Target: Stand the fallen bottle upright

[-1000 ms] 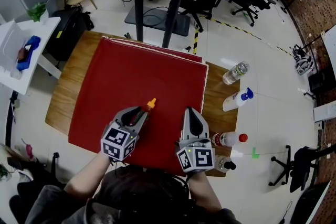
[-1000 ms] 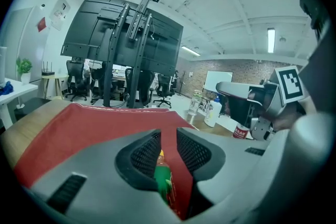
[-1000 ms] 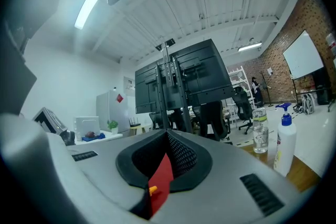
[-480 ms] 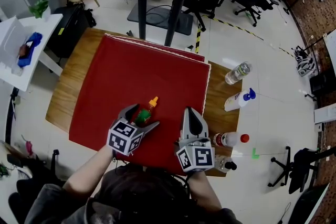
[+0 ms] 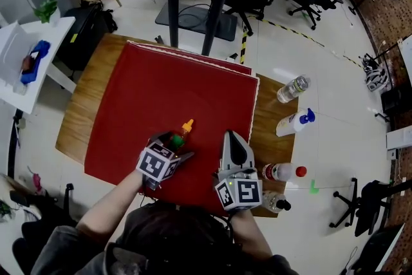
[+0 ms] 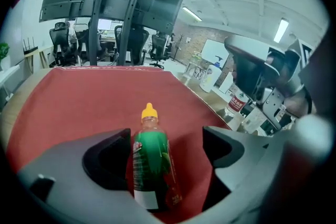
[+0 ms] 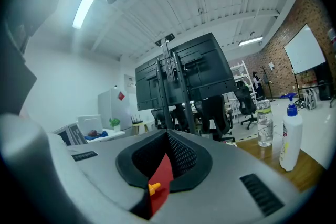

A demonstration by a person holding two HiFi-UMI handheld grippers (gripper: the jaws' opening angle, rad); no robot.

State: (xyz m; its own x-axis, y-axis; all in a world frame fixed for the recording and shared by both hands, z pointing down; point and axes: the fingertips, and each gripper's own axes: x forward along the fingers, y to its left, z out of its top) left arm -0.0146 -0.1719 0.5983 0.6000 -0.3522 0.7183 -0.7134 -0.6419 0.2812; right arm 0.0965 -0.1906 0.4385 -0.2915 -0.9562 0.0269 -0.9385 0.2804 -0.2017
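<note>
Bottle [image 6: 151, 162] upright on red cloth [image 6: 79, 97] — left gripper [image 6: 165, 144] jaws opening around it

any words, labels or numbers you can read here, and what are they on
No text is legible.
Green label on the orange-capped bottle: print too blurred to read.
Red label on the red-labelled bottle near the table edge: white print, too small.
Marker cubes: patterns only, no words.

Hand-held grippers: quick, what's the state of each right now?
Left hand-held gripper: jaws opening, with the green-labelled sauce bottle between them, not gripped.
Right hand-held gripper: closed, holding nothing.
</note>
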